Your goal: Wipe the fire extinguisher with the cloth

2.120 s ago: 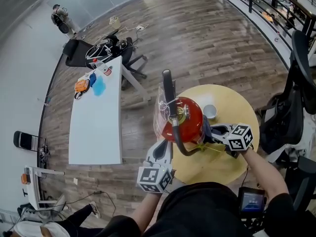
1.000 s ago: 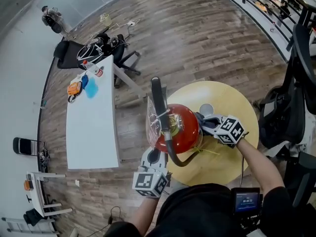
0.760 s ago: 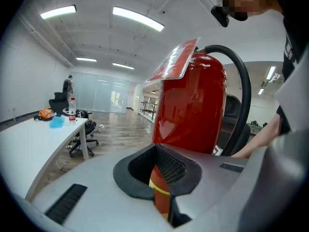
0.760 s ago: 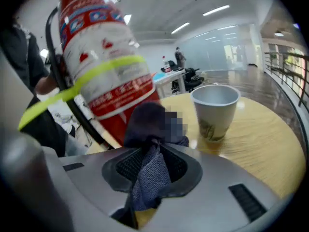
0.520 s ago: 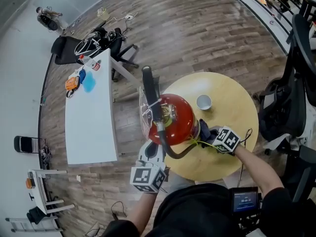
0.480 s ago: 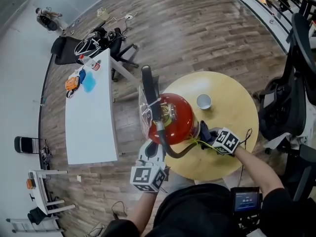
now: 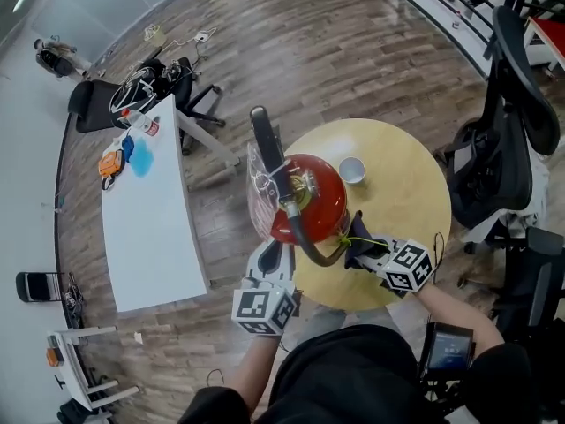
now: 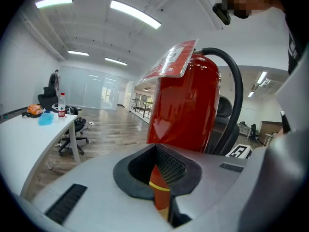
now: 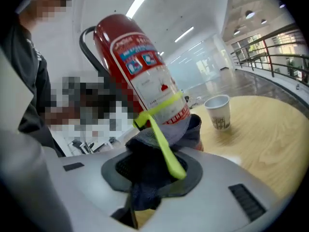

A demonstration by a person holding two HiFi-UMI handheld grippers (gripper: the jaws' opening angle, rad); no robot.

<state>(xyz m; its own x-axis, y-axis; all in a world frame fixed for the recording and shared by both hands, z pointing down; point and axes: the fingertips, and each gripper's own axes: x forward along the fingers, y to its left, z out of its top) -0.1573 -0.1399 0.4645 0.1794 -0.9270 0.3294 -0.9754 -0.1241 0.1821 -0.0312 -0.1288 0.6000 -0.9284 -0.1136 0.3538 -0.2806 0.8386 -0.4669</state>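
Nearest, the left tongs (image 8: 161,182) have their jaws drawn almost together, leaving only a narrow slot, and they grip nothing. Their tips sit against the lower side of the fire extinguisher (image 7: 313,206), and a strip of its red shell shows through the slot. The right tongs (image 9: 153,175) are clamped on a dark blue-grey cloth (image 9: 193,127), which is bunched against the extinguisher's body just below its printed label. A yellow-green strap (image 9: 161,139) hangs from the extinguisher across the cloth. The extinguisher stands tilted at the near left edge of the round yellow worktop (image 7: 406,193), and its black hose (image 7: 309,246) loops down toward the person. Just beyond it on the same worktop stands a white paper cup (image 7: 352,170), apart from the cylinder. Farther left a long white worktop (image 7: 146,228) stands on the wooden floor (image 7: 291,51). A black office chair (image 7: 503,140) stands to the right.
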